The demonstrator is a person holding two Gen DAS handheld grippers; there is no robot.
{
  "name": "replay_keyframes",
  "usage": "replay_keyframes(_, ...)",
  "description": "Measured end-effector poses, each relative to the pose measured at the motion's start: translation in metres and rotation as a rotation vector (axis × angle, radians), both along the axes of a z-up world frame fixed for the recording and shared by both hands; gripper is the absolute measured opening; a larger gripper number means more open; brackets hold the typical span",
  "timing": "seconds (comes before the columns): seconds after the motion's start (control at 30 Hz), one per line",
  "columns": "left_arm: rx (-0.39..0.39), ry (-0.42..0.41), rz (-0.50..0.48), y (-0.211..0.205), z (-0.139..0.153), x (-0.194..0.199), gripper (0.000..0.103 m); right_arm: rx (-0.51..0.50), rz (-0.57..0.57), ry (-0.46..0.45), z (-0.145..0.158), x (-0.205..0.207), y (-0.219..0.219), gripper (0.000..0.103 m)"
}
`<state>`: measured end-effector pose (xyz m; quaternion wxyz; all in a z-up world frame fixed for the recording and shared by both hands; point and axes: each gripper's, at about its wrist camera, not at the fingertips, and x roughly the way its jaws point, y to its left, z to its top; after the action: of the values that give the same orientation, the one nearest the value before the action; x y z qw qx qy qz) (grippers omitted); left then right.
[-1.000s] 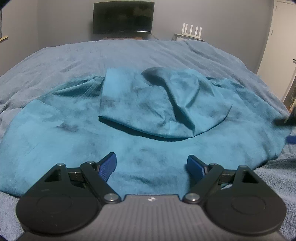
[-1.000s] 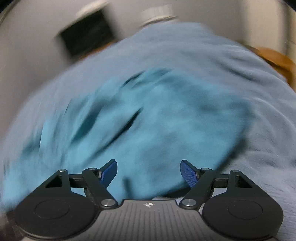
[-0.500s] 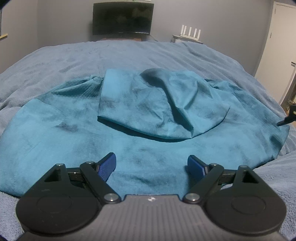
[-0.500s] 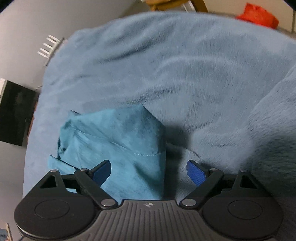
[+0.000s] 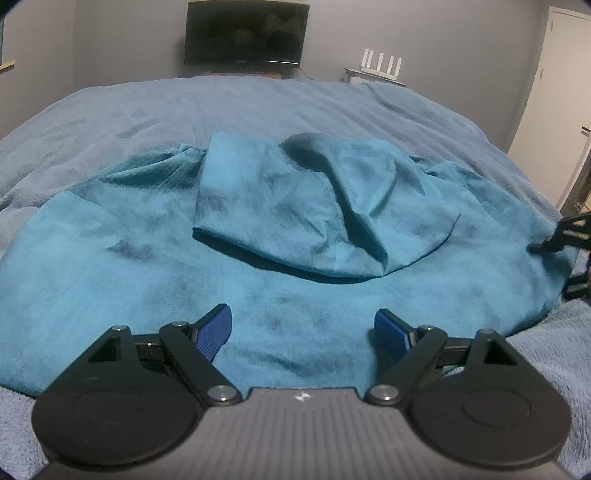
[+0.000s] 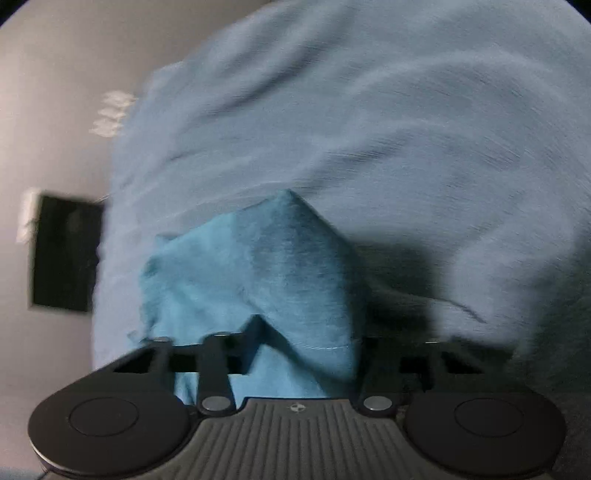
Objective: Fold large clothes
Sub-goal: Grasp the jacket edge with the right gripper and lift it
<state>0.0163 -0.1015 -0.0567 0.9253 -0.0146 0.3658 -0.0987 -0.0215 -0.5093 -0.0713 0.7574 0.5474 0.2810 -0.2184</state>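
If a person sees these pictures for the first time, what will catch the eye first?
First, the big teal garment spread over the grey-blue blanket, its upper part folded down over the middle. At its right edge the right tool has just been closing and now pinches a raised fold. The left tool hovers open above the near hem; a dark screen stands at the far wall.

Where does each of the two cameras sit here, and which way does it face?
Left wrist: on the left tool, low above the teal garment, facing across the bed to the TV; its open fingers show.
Right wrist: on the right tool, at the garment's corner, rolled sideways; cloth bunches between its fingers.
Shared: garment, bed, TV.
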Motion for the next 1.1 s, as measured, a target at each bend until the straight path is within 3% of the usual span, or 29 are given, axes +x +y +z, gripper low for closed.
replay_keyframes(0.17, -0.017, 0.01, 0.022, -0.002, -0.002, 0.006, 0.084, -0.322, 0.267, -0.312, 0.055, -0.015, 0.057, 0.014)
replay_keyframes(0.27, 0.012, 0.015, 0.017, -0.01, -0.004, 0.008, 0.084, -0.397, 0.35, -0.336, 0.063, -0.013, 0.076, 0.014)
replay_keyframes(0.37, 0.04, 0.012, 0.005, -0.016, -0.003, 0.009, 0.084, -0.329, 0.309, -0.28, 0.055, -0.003, 0.063, 0.016)
replay_keyframes(0.47, 0.045, 0.01, 0.008, -0.017, -0.001, 0.011, 0.084, -0.201, 0.231, -0.219, 0.04, 0.011, 0.043, 0.026)
replay_keyframes(0.57, 0.058, -0.028, 0.01, -0.02, 0.007, 0.017, 0.084, -0.098, 0.178, -0.124, 0.023, 0.024, 0.027, 0.044)
replay_keyframes(0.63, 0.062, -0.052, -0.008, -0.025, 0.015, 0.025, 0.084, -0.022, 0.132, -0.068, 0.007, 0.034, 0.019, 0.062)
replay_keyframes(0.7, 0.082, -0.076, -0.028, -0.034, 0.022, 0.034, 0.084, 0.03, 0.085, -0.047, -0.005, 0.042, 0.013, 0.064)
replay_keyframes(0.8, 0.115, -0.093, -0.046, -0.049, 0.026, 0.052, 0.084, 0.109, 0.033, -0.064, -0.016, 0.046, 0.006, 0.061)
replay_keyframes(0.93, 0.178, -0.072, -0.049, -0.07, 0.018, 0.078, 0.084, 0.075, 0.078, -0.129, -0.011, 0.052, 0.011, 0.037)
replay_keyframes(1.03, 0.25, 0.012, -0.024, -0.077, -0.003, 0.093, 0.084, 0.038, 0.109, -0.162, -0.003, 0.058, 0.013, 0.028)
replay_keyframes(1.1, 0.234, 0.072, -0.017, -0.073, -0.019, 0.099, 0.084, 0.023, 0.126, -0.181, 0.003, 0.061, 0.016, 0.024)
